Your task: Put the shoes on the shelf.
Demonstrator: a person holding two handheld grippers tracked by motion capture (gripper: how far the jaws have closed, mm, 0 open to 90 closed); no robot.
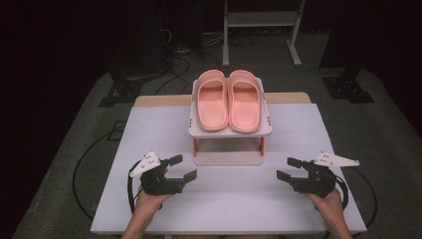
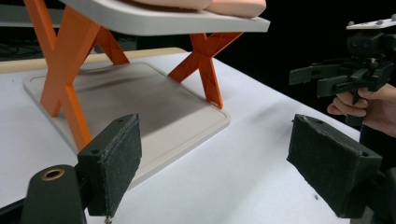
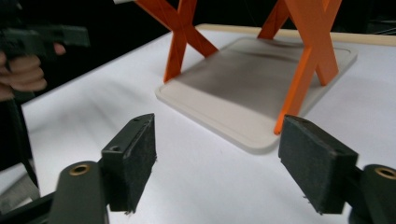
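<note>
A pair of pink slippers (image 1: 229,99) lies side by side on the top shelf (image 1: 266,130) of a small white rack with orange cross legs (image 2: 65,79); its lower shelf (image 1: 229,158) is bare. My left gripper (image 1: 183,168) is held open at the front left of the rack, nothing between its jaws. My right gripper (image 1: 287,168) is held open at the front right, also with nothing in it. In the left gripper view the slippers' (image 2: 233,7) edges show above the shelf, and the right gripper (image 2: 322,77) is seen farther off. The rack's base (image 3: 243,88) lies ahead in the right gripper view.
The rack stands on a white-covered table (image 1: 149,129) with a wooden edge (image 1: 159,100) at the back. Beyond it are a dark floor with cables (image 1: 184,64) and a white frame stand (image 1: 259,30). Open table surface lies on both sides of the rack.
</note>
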